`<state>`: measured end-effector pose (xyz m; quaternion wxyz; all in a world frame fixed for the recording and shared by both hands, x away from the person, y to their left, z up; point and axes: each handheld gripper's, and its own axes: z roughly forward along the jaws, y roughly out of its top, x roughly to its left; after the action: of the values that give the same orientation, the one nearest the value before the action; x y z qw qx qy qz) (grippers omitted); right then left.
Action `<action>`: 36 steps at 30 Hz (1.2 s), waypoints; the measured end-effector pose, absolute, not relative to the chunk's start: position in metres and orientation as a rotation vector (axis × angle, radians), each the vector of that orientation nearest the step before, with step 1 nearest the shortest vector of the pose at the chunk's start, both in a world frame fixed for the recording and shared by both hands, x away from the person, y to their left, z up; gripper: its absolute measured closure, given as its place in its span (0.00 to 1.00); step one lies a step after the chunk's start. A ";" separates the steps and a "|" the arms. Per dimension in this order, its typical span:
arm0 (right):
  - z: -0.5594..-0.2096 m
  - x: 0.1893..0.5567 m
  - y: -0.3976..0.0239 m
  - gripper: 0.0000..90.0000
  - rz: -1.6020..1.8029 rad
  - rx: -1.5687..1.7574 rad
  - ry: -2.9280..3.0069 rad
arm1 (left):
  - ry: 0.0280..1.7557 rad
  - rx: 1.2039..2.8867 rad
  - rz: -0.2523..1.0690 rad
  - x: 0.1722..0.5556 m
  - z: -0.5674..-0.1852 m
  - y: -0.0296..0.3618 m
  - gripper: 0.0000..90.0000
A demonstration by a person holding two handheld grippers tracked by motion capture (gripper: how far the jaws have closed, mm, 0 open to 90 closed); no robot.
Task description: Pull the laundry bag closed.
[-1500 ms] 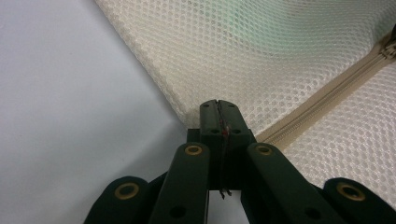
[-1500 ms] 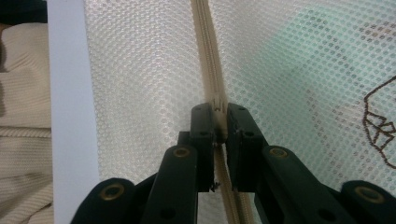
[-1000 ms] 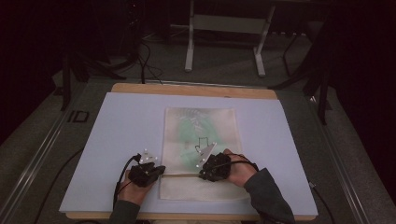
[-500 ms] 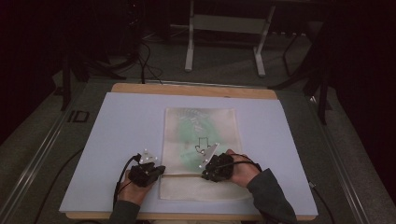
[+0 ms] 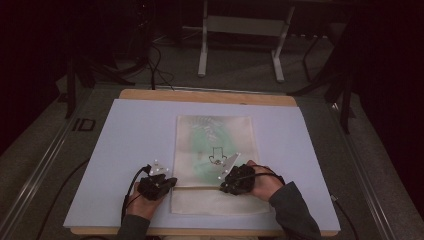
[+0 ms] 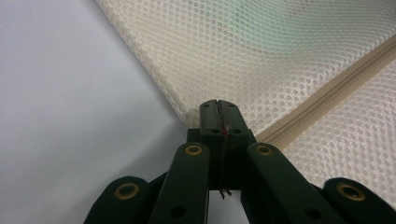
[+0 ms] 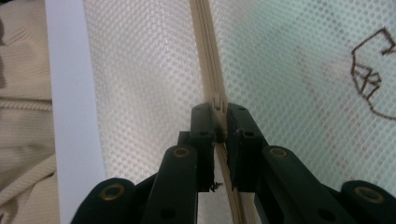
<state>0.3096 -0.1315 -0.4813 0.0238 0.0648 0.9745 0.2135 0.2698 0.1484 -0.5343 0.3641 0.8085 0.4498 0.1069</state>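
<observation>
On the mesh bag, the right gripper pinches the zip pull. At the bag's left edge, the left gripper is clamped on the mesh.

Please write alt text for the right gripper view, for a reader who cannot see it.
The right gripper has its two black jaws closed on the zipper pull of a cream mesh bag, which lies flat on a white table.

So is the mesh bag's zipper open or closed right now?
Closed where visible: the zipper runs as one joined strip ahead of the right gripper, which pinches its pull.
</observation>
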 end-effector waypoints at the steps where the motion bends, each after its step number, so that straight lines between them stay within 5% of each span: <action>1: -0.481 0.310 -0.133 0.91 0.659 0.202 3.015 | 1.157 2.080 0.275 0.270 -0.534 0.148 0.99; 36: -0.485 0.309 -0.161 0.91 0.705 0.286 3.002 | 1.157 2.084 0.281 0.269 -0.534 0.148 0.99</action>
<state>0.3091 -0.1610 -0.4850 0.0222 0.0924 0.9691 0.2275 0.2693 0.1481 -0.5341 0.3622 0.8093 0.4493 0.1092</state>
